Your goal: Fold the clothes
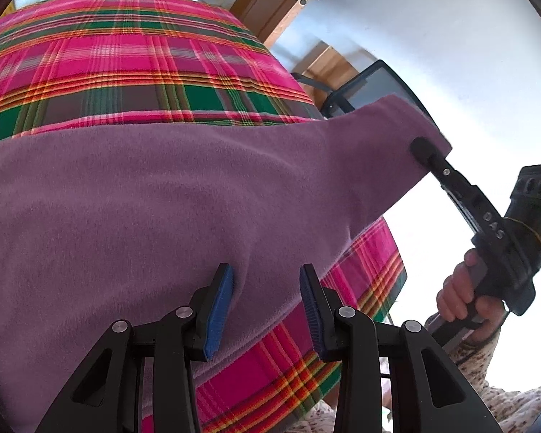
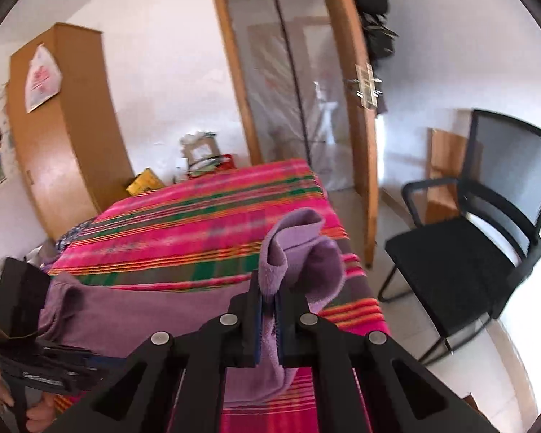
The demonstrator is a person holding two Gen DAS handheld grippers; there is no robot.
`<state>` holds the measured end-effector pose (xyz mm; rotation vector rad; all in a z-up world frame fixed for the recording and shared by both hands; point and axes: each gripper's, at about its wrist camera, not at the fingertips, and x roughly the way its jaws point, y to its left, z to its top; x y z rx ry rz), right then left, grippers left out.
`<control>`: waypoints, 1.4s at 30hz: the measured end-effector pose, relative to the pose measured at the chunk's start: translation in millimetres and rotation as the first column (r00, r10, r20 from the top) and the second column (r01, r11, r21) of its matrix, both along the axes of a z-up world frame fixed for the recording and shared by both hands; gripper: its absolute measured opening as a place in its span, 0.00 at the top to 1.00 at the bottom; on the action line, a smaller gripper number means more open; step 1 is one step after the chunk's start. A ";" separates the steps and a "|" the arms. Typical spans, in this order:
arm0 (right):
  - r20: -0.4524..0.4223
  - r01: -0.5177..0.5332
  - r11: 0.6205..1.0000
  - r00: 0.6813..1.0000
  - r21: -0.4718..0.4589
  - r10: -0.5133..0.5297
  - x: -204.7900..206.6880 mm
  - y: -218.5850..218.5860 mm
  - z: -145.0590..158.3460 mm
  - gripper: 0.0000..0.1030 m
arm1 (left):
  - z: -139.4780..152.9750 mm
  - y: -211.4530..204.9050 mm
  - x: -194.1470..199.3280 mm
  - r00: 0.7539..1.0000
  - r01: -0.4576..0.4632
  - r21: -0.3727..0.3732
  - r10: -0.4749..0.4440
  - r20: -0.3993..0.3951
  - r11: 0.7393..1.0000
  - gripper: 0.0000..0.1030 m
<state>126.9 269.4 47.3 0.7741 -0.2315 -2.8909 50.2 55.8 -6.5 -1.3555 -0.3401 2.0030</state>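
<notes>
A purple fleece garment (image 1: 144,198) lies spread on a bed with a pink plaid cover (image 1: 126,54). My left gripper (image 1: 267,274) stands open over the garment's near edge, blue pads apart, and the cloth under them is not pinched. My right gripper (image 1: 425,149), held by a hand (image 1: 461,299), is shut on the garment's right corner and holds it off the bed. In the right wrist view the right gripper (image 2: 270,288) clamps a fold of the purple garment (image 2: 292,245), which sticks up past the fingertips. The left gripper (image 2: 54,361) shows at the lower left.
A black mesh chair (image 2: 487,234) stands on the floor right of the bed, near an open wooden door (image 2: 350,126). A wooden wardrobe (image 2: 65,137) is at the far left. Boxes and clutter (image 2: 198,158) sit beyond the bed's far end.
</notes>
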 end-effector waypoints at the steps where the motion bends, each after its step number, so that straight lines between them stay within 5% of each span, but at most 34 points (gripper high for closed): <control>1: -0.007 -0.014 1.000 1.000 0.005 0.015 1.4 -6.2 3.1 0.95 | 0.4 -2.8 0.5 1.000 -0.001 0.009 0.001 0.005 1.000 0.62; 17: -0.033 -0.235 0.961 0.970 0.143 0.242 4.8 -122.3 20.3 0.95 | 32.9 -78.0 20.8 0.989 -0.125 0.117 0.132 -0.060 0.985 0.62; 31: 0.086 -0.354 0.922 0.935 0.155 0.345 -4.4 -196.7 -19.1 0.95 | 37.7 -159.6 40.9 0.953 -0.272 0.157 0.289 -0.096 0.950 0.62; 42: 0.204 -0.402 0.906 0.906 0.134 0.372 -12.2 -223.3 -61.2 0.94 | 30.3 -177.8 41.0 0.951 -0.290 0.133 0.301 -0.067 0.948 0.62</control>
